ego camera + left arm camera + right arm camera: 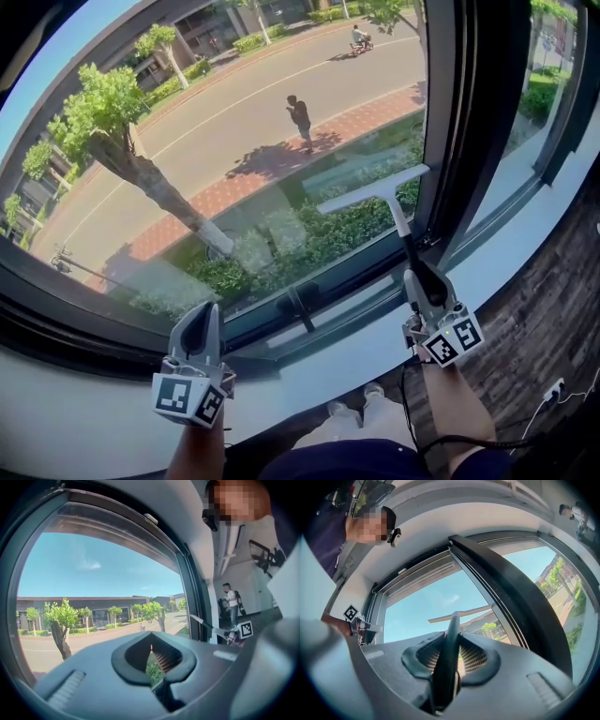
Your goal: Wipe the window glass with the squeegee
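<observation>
Gripping squeegee (395, 208) handle between right gripper (415, 273) jaws | blade at window glass (234, 141)

No readable text or numbers, only wordless square markers (457, 339) on left gripper (201, 314), right gripper (418, 274)

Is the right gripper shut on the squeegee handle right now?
Shut on it. In the right gripper view, the right gripper has its jaws pressed against both sides of the squeegee handle, with no gap showing.

sill (89, 417): white, long | floor (548, 314): dark wood | on floor: white cable (551, 394)
</observation>
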`<state>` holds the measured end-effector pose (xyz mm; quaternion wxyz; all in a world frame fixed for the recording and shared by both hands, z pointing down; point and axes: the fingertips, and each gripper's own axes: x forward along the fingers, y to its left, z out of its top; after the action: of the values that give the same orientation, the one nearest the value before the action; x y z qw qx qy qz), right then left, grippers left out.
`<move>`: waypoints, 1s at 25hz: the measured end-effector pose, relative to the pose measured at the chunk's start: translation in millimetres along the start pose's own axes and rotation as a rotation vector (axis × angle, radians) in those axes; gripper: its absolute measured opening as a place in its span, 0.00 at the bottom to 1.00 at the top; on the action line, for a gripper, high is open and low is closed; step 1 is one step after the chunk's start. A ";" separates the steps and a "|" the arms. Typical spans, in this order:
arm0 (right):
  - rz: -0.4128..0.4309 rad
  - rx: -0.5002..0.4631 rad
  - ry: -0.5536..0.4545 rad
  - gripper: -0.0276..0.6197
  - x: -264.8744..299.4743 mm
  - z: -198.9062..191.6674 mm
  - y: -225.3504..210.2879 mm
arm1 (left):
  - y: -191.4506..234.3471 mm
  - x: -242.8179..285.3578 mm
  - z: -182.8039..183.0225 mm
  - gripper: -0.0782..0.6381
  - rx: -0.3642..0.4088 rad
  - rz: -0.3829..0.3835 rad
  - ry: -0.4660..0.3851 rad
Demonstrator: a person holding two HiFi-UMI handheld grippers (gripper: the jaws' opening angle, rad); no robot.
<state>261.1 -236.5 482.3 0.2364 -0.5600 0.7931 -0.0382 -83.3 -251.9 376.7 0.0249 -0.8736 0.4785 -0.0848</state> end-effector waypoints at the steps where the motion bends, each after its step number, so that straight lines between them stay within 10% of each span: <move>1: -0.002 0.005 0.005 0.20 -1.6 -2.8 -0.3 | -0.9 0.1 -2.4 0.10 -0.002 -0.001 0.005; 25: -0.014 0.035 0.111 0.20 -38.8 -65.6 -15.7 | -17.6 7.7 -30.6 0.10 0.024 -0.017 0.102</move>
<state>257.5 -220.6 558.3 0.2015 -0.5584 0.8002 -0.0849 -69.8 -247.7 410.0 0.0103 -0.8718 0.4707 -0.1350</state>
